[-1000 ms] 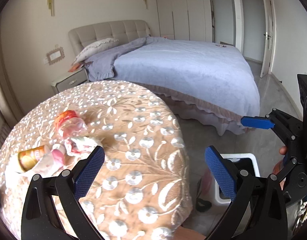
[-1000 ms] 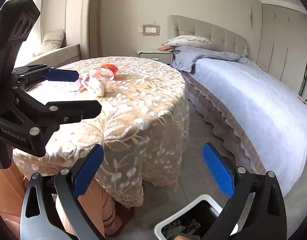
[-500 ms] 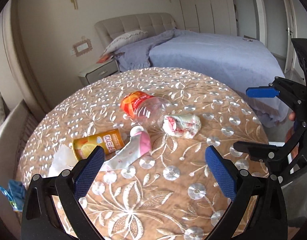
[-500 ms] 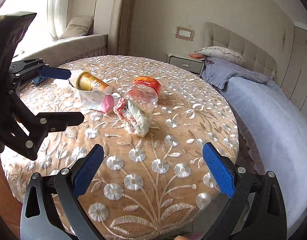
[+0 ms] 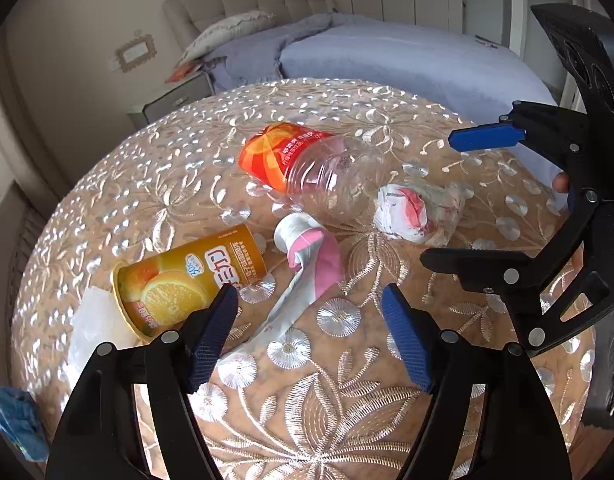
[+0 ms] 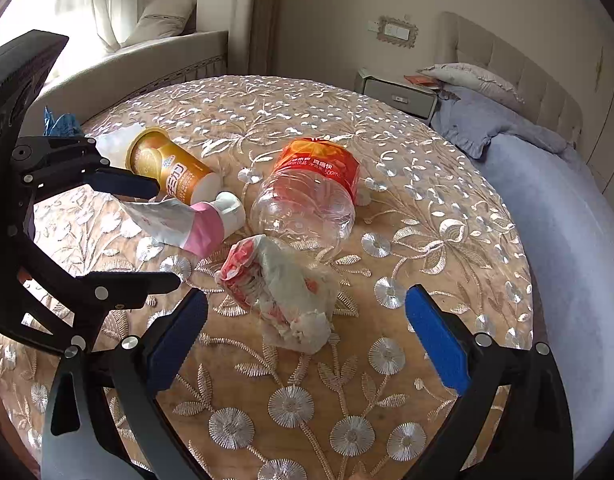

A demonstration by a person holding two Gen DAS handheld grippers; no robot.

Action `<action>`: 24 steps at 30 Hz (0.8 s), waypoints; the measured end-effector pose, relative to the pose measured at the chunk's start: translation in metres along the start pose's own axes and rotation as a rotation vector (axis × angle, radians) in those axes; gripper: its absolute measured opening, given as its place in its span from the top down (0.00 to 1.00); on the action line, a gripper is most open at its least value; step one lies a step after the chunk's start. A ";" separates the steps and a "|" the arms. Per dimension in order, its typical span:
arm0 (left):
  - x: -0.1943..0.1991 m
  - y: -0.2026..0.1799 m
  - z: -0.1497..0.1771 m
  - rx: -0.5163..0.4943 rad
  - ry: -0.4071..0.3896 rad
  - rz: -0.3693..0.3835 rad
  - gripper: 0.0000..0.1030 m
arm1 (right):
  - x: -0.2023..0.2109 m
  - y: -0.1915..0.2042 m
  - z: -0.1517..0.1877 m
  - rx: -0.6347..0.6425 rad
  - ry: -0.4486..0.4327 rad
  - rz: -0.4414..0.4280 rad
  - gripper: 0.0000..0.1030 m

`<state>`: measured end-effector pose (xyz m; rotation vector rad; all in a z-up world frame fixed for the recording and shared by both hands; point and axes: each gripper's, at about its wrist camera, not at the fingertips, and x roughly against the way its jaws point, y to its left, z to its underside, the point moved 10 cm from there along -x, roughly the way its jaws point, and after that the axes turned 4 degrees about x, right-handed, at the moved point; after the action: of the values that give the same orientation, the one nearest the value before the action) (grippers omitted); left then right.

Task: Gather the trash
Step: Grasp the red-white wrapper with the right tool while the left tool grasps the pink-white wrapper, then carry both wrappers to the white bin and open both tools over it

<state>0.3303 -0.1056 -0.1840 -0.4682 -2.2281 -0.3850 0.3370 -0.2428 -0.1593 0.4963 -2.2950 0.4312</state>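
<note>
Orange-labelled clear bottle (image 5: 307, 168), floral beige tablecloth (image 5: 347, 400)

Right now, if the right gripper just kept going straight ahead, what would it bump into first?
Most likely the crumpled wrapper, lying right between the open right gripper fingers' line. The clear plastic bottle sits just behind it.

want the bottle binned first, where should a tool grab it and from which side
Grip the bottle across its clear ribbed body, just below the orange label, coming down from above. It lies on its side on the table, so the round width faces up. The open right tool looks nearest, but the wrapper lies in front, touching the bottle's clear end, so go over it.
</note>
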 end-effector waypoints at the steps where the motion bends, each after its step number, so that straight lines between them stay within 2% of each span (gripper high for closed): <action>1: -0.003 0.000 0.000 -0.003 0.010 0.000 0.36 | -0.004 0.000 -0.001 -0.002 0.007 -0.004 0.05; 2: -0.006 0.001 0.000 0.003 0.024 0.010 0.40 | -0.008 -0.001 -0.002 -0.007 0.016 -0.006 0.06; 3: -0.008 0.002 0.001 0.016 0.037 0.027 0.44 | -0.011 -0.002 -0.002 -0.012 0.024 -0.007 0.16; 4: -0.012 0.001 0.002 0.028 0.053 0.050 0.55 | -0.015 0.000 0.000 -0.016 0.039 -0.020 0.22; 5: -0.015 0.001 0.004 0.037 0.063 0.061 0.69 | -0.019 0.002 0.002 -0.023 0.055 -0.032 0.37; 6: -0.017 0.000 0.006 0.043 0.069 0.071 0.73 | -0.021 0.003 0.004 -0.031 0.065 -0.037 0.46; 8: -0.014 -0.001 0.005 0.055 0.055 0.072 0.81 | -0.021 0.003 0.007 -0.029 0.060 -0.030 0.47; 11: -0.008 -0.002 0.004 0.067 0.037 0.065 0.88 | -0.013 0.004 0.011 -0.033 0.047 -0.030 0.48; 21: 0.030 -0.021 0.004 0.088 -0.024 0.078 0.90 | 0.035 0.004 0.031 -0.025 -0.007 0.023 0.48; 22: 0.032 -0.024 0.005 0.083 -0.027 0.070 0.95 | 0.040 0.004 0.034 -0.026 -0.011 0.027 0.48; 24: 0.030 -0.026 0.008 0.056 -0.023 0.025 0.95 | 0.049 0.004 0.041 -0.032 -0.011 0.031 0.48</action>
<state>0.2955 -0.1192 -0.1686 -0.4723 -2.2471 -0.3052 0.2790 -0.2682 -0.1522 0.4492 -2.3195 0.4075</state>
